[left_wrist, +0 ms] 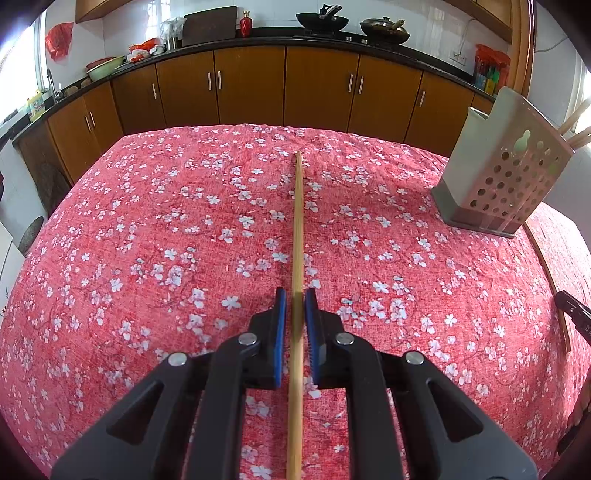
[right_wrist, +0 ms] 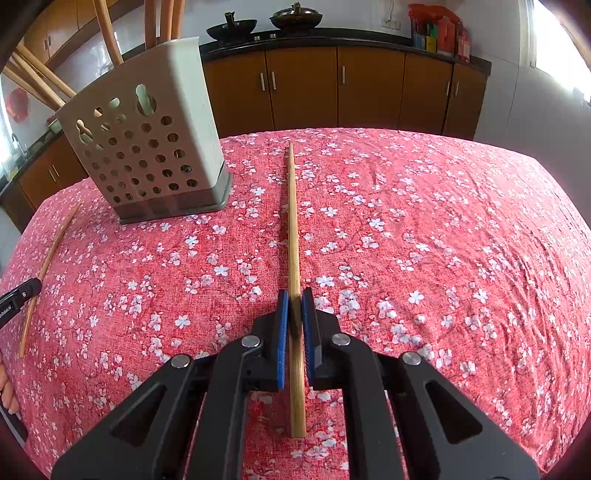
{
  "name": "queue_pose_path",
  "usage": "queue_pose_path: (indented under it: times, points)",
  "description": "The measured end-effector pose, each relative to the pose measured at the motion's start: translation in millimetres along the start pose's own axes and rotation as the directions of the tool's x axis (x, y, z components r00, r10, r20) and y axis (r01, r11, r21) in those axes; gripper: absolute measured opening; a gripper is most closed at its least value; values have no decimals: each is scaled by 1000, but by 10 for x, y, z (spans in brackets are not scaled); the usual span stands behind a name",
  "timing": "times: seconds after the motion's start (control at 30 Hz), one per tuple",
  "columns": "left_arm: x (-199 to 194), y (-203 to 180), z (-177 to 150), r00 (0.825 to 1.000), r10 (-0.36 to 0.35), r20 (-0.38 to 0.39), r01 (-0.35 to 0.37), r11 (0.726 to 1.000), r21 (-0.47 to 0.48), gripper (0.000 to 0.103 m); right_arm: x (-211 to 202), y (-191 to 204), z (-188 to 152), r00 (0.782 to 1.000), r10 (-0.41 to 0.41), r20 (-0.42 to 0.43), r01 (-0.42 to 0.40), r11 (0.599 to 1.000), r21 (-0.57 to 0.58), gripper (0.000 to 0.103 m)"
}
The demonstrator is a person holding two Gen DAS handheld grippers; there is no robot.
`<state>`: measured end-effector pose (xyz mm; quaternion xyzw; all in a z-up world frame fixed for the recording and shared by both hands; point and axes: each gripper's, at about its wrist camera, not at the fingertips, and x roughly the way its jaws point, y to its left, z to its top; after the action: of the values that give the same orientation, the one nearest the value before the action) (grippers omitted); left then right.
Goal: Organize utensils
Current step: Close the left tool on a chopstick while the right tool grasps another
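Observation:
My left gripper (left_wrist: 294, 295) is shut on a wooden chopstick (left_wrist: 298, 221) that points forward over the red floral tablecloth (left_wrist: 147, 240). My right gripper (right_wrist: 294, 297) is shut on a second wooden chopstick (right_wrist: 292, 214), also pointing forward. A grey perforated utensil holder (left_wrist: 506, 173) stands at the right in the left wrist view; it also shows in the right wrist view (right_wrist: 147, 147) at the left, with several wooden utensils (right_wrist: 40, 79) sticking out of it. The left gripper's chopstick (right_wrist: 48, 266) and finger (right_wrist: 18, 295) show at the left edge of the right wrist view.
Brown kitchen cabinets (left_wrist: 251, 85) with a dark counter run behind the table, with woks (left_wrist: 321, 20) on the stove. The right gripper's finger (left_wrist: 574, 310) and its chopstick (left_wrist: 550, 280) show at the right edge of the left wrist view.

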<state>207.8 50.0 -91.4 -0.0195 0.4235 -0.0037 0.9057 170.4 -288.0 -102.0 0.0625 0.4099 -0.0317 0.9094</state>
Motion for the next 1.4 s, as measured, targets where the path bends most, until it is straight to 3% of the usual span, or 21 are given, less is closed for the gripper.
queue_pose_path:
  times: [1.23,1.4]
  points:
    - [20,-48,19,1000,-5,-1,5,1000,0,17,21,18,6,1000,1,0,-1,1000,2,9]
    - [-52,-80,-87,1000,6,-4,-6,999,41,17,-32,-37,-44,1000,12,0,-12,1000,11,9]
